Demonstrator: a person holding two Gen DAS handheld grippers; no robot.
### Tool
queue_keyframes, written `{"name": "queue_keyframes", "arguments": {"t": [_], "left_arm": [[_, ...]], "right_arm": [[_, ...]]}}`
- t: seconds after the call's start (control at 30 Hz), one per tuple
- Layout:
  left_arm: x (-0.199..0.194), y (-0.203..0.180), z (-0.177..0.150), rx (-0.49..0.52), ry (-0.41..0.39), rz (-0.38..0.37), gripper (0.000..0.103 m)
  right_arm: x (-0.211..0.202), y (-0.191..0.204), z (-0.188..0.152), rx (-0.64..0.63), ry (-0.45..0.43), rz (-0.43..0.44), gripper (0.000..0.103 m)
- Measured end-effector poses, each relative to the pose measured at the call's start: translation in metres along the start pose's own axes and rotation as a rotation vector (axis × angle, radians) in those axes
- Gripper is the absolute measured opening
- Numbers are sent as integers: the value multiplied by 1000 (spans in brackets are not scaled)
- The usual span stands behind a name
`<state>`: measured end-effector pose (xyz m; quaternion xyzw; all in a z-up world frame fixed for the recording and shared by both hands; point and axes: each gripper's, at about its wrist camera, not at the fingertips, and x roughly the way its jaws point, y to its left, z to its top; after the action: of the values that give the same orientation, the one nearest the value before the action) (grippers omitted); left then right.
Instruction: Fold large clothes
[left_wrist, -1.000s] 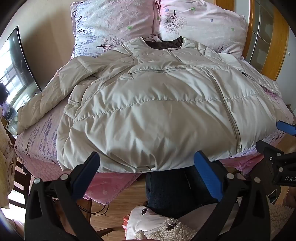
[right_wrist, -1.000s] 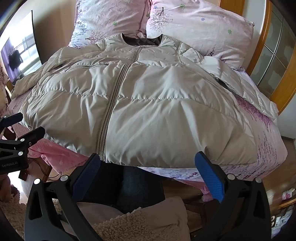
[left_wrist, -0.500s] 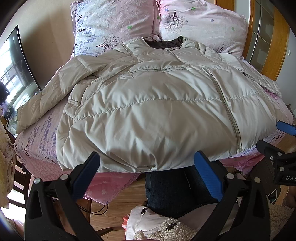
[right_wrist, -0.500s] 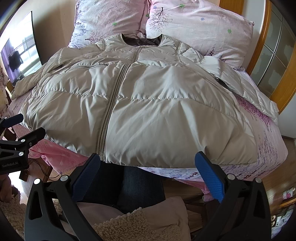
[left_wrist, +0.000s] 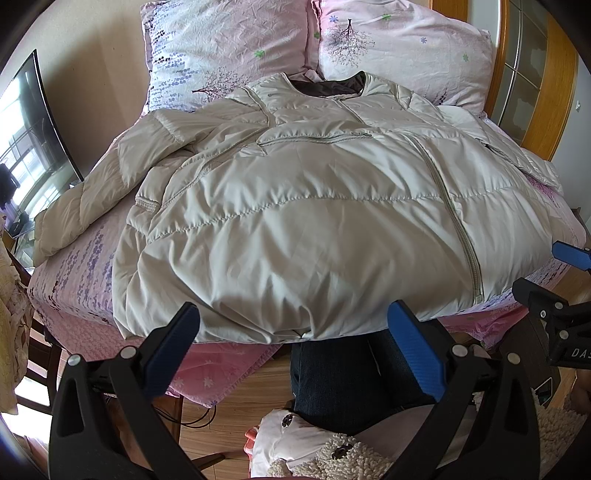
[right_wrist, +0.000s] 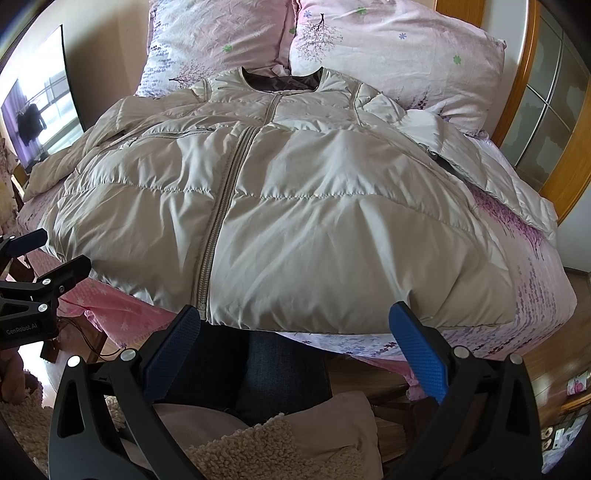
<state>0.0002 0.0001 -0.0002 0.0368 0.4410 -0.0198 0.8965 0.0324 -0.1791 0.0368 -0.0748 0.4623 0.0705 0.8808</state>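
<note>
Hardly moved since the earlier frames: both views almost unchanged, jacket in the same place.

Nearest, left hand-held gripper (left_wrist: 291, 339) released, blue pads wide apart, nothing between them, hovering off the foot edge of the bed (left_wrist: 77, 266) above dark trousers (left_wrist: 343, 365). Same for the right hand-held gripper (right_wrist: 295, 339): spread wide, empty, held level beside the left one, both aimed forward and slightly down.

Just beyond the fingertips, hem of the beige padded jacket (left_wrist: 314, 221), hanging a little over the mattress edge. Spread front-up, zipped, long axis running straight away from the grippers, hem near and collar far. Left sleeve (left_wrist: 92, 195) stretched out to the left side, nearer the left hand; right sleeve (right_wrist: 480, 173) out toward the right side, nearer the right hand.

Farthest, collar against two pink pillows (right_wrist: 399, 62). Probably sleeves to be folded inward first.
</note>
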Motion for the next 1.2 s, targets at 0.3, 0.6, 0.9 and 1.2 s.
{"name": "queue_keyframes", "arguments": {"t": [0.3,0.6,0.9,1.2], "left_arm": [[0,0,0,0,0,-1,101],[0,0,0,-1,1,-1,101],[0,0,0,-1,1,-1,101],[0,0,0,-1,2,-1,101]], "right_arm": [[-2,-2,0,3,1,2,102],[0,-2,0,4,1,3,102],[0,0,0,7,2,4,102],[0,-2,1,9,2,7,102]]}}
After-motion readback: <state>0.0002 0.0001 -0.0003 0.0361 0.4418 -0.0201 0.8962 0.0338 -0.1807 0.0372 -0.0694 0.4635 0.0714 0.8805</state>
